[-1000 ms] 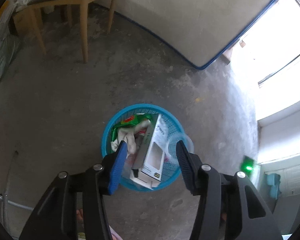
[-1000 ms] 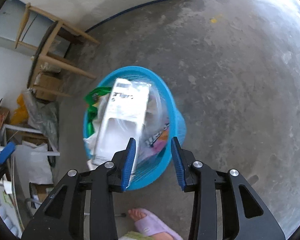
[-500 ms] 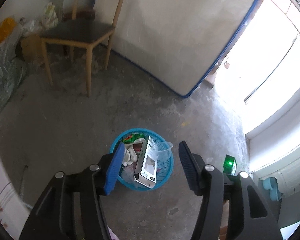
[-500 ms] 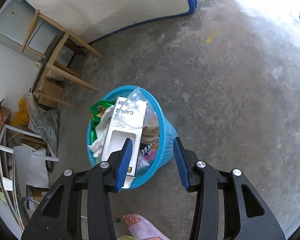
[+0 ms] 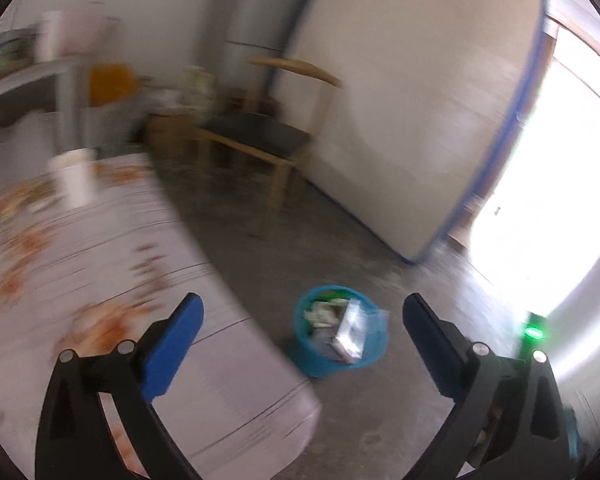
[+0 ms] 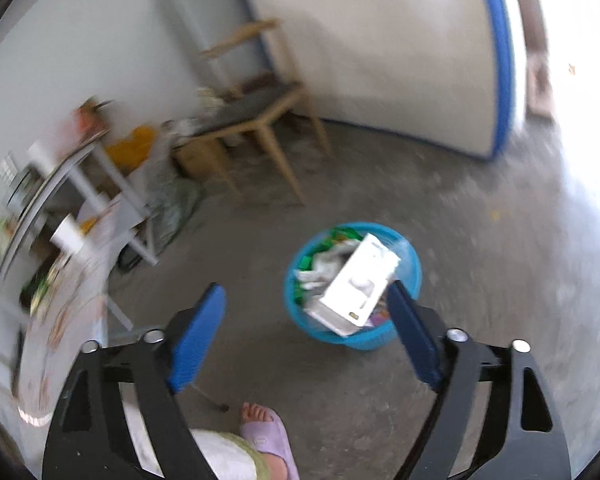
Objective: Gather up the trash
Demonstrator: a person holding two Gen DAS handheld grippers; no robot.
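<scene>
A bare grey concrete floor runs up to pale walls. A wooden chair with a dark seat stands against the wall; just behind the chair is a tall grey cabinet. Right of the chair, a big white mattress with blue edging leans upright. Beyond the mattress, hard daylight pours through a doorway. Left of the chair, a bench carries a flowered cloth, blurred.

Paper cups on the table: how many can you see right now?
1: a white paper cup stands upright on the floral table, near its far end. The picture is blurred, so others may be missed.
</scene>
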